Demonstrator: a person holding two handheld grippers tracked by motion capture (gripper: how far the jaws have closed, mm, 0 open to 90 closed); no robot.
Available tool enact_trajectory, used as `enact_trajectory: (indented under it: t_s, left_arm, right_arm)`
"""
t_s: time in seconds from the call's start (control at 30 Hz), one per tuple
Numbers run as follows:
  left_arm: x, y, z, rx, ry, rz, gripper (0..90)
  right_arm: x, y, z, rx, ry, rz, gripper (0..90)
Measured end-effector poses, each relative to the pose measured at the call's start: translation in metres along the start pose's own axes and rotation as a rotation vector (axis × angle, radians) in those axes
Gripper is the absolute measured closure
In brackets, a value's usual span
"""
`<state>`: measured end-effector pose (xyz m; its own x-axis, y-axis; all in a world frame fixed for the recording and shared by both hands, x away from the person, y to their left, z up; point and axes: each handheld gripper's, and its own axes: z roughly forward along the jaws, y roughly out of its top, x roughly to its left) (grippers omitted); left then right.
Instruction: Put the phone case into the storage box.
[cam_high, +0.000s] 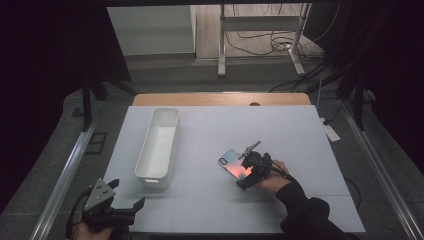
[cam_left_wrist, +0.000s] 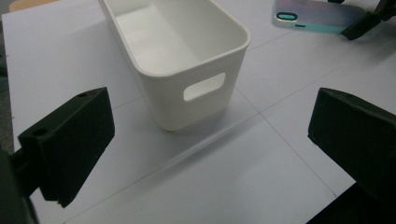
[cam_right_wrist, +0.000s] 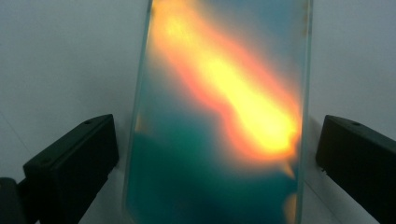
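A phone case (cam_high: 232, 163) with a teal, orange and yellow iridescent back lies flat on the white table right of centre. Its camera cut-out (cam_left_wrist: 286, 17) points toward the bin. My right gripper (cam_high: 248, 175) hovers over the case's near end, open. In the right gripper view the case (cam_right_wrist: 219, 116) lies between the two black jaws with a gap on each side. An empty white bin (cam_high: 158, 144) with a handle slot (cam_left_wrist: 204, 86) stands left of centre. My left gripper (cam_high: 120, 197) is open at the table's front left, near the bin's short end.
The white table top (cam_high: 300, 150) has faint seam lines. A wooden edge (cam_high: 220, 98) runs along its far side. Beyond it are a metal stand (cam_high: 260, 30) and cables on the floor. A white power strip (cam_high: 330, 131) lies off the table's right side.
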<state>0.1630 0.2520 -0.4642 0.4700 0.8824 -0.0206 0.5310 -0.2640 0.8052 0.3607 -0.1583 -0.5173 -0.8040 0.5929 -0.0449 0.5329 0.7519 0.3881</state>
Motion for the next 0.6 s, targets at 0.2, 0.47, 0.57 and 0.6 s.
enact_trajectory:
  t_s: [0.2,0.47,0.57,0.6]
  left_arm:
    - [0.0001,0.0000,-0.0001,0.000,0.002,0.001,1.0]
    - [-0.0010,0.0003,0.0003,0.006,0.009,0.009,1.0]
    - [-0.0012,0.0004,0.0004,0.006,0.012,0.009,1.0]
    - [-0.0010,0.0004,0.0004,0.006,0.010,0.007,1.1]
  right_arm:
    - [0.0005,0.0038,0.0001,0.033,0.004,0.006,0.2]
    - [-0.0003,0.0051,-0.0066,0.039,0.009,0.016,16.0]
    - [-0.0001,0.0056,-0.0066,0.042,0.007,0.019,16.4]
    - [-0.0001,0.0054,-0.0068,0.041,0.007,0.021,16.6]
